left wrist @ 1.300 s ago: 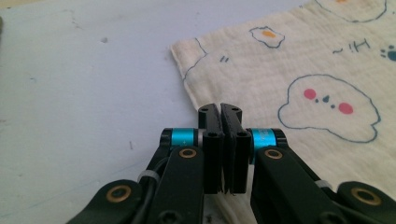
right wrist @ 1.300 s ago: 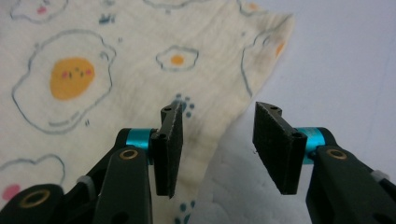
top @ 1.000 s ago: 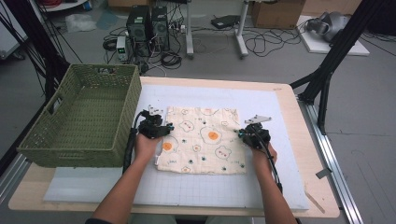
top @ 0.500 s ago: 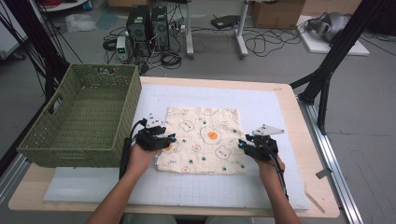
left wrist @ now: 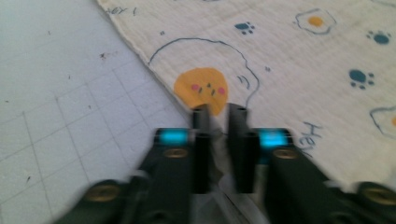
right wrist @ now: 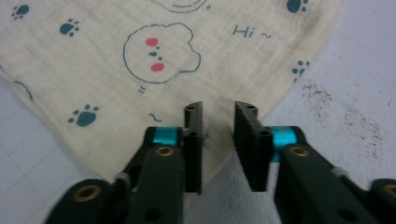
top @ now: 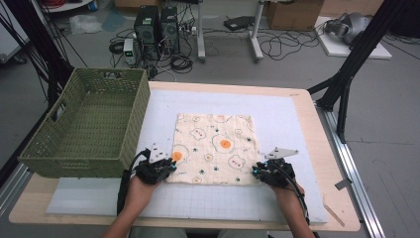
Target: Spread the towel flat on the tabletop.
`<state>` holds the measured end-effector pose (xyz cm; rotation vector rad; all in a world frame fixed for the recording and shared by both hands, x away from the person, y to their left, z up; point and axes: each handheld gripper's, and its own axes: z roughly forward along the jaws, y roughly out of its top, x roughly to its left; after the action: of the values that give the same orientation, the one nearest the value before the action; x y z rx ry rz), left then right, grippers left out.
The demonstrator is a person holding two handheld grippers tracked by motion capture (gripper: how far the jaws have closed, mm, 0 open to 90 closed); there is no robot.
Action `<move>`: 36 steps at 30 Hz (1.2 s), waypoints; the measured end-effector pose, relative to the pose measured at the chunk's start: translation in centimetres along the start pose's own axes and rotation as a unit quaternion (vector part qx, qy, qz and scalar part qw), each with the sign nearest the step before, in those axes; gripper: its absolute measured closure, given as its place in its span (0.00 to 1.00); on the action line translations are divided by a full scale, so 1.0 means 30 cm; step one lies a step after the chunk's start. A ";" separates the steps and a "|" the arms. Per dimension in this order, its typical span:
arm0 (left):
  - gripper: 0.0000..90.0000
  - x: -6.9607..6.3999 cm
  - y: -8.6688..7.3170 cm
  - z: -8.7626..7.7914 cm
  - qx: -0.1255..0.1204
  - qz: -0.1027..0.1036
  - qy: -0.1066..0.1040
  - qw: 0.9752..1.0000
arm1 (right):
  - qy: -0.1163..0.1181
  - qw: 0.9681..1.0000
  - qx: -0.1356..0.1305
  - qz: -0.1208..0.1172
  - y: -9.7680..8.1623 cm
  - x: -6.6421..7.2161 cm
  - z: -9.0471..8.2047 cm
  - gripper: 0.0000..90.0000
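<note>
Flat on the worktop (top: 307, 208), the printed cloth (top: 214, 148) lay central; the left gripper (top: 168, 167), at seven o'clock, had just clamped its corner, while the right gripper (top: 257, 172), at five o'clock, had narrowed its jaws astride the other, gap remaining.

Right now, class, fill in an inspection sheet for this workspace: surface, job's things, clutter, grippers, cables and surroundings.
Surface: wooden table with a white gridded mat; dark specks on the mat in the right gripper view.
Job's things: printed cloth spread flat on the mat.
Clutter: green woven basket at the table's left edge, nothing seen inside.
Grippers: left gripper at the cloth's near left corner, jaws just closed onto the fabric; right gripper at the near right corner, jaws closing.
Cables: black leads trail from both grippers.
Surroundings: computer towers, floor cables, cardboard box.
</note>
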<state>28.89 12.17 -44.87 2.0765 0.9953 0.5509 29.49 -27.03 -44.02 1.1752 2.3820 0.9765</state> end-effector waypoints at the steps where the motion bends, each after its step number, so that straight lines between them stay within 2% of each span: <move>1: 0.97 -0.003 -0.002 -0.004 0.001 0.002 0.001 1.000 | 0.005 1.000 0.002 0.001 -0.006 -0.005 -0.006 0.94; 2: 0.97 -0.004 -0.005 -0.009 0.001 -0.004 0.000 1.000 | 0.010 1.000 0.000 0.002 -0.012 -0.007 -0.010 0.96; 6: 0.97 -0.006 -0.018 -0.027 0.001 -0.010 -0.006 1.000 | 0.001 1.000 0.013 -0.026 -0.017 0.008 -0.028 0.97; 8: 0.96 -0.002 -0.018 -0.027 0.000 -0.010 -0.007 1.000 | 0.003 1.000 0.016 -0.024 -0.019 0.011 -0.033 0.96; 9: 0.92 0.001 -0.017 -0.025 -0.003 -0.014 -0.009 1.000 | 0.003 1.000 0.017 -0.025 -0.019 0.011 -0.037 0.91; 11: 0.76 0.011 -0.014 -0.023 -0.015 -0.031 -0.015 0.999 | -0.009 1.000 0.010 -0.022 -0.018 0.008 -0.045 0.80; 12: 0.73 0.016 -0.013 -0.024 -0.023 -0.034 -0.018 0.999 | -0.014 1.000 -0.003 -0.022 -0.017 0.002 -0.052 0.76; 13: 0.67 0.020 -0.011 -0.023 -0.034 -0.046 -0.023 0.998 | -0.020 0.999 -0.014 -0.021 -0.015 -0.003 -0.062 0.71; 14: 0.60 0.025 -0.007 -0.023 -0.042 -0.052 -0.030 0.997 | -0.028 0.999 -0.026 -0.020 -0.013 -0.008 -0.071 0.61; 16: 0.55 0.034 0.002 -0.024 -0.064 -0.058 -0.046 0.995 | -0.051 0.997 -0.060 -0.013 -0.010 -0.024 -0.090 0.49; 17: 0.52 0.039 0.009 -0.025 -0.074 -0.057 -0.050 0.994 | -0.052 0.996 -0.070 -0.009 -0.009 -0.030 -0.096 0.44; 20: 0.44 0.057 0.032 -0.027 -0.113 -0.074 -0.066 0.989 | -0.063 0.993 -0.100 -0.003 -0.005 -0.049 -0.119 0.36; 23: 0.35 0.077 0.057 -0.033 -0.143 -0.079 -0.072 0.984 | -0.069 0.990 -0.124 -0.003 -0.003 -0.062 -0.139 0.28; 25: 0.27 0.086 0.067 -0.035 -0.152 -0.080 -0.072 0.983 | -0.075 0.988 -0.135 -0.003 -0.001 -0.067 -0.148 0.23; 28: 0.24 0.097 0.075 -0.043 -0.164 -0.080 -0.074 0.980 | -0.077 0.987 -0.141 -0.007 0.001 -0.075 -0.154 0.18; 30: 0.22 0.102 0.078 -0.050 -0.169 -0.076 -0.082 0.979 | -0.082 0.986 -0.141 -0.009 0.002 -0.076 -0.154 0.14; 36: 0.22 0.111 0.082 -0.061 -0.175 -0.074 -0.081 0.978 | -0.062 0.985 -0.159 -0.013 0.011 -0.073 -0.144 0.13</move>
<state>30.89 14.63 -41.62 1.6919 0.8790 0.4357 28.71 -30.53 -40.72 1.0481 2.0454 1.1848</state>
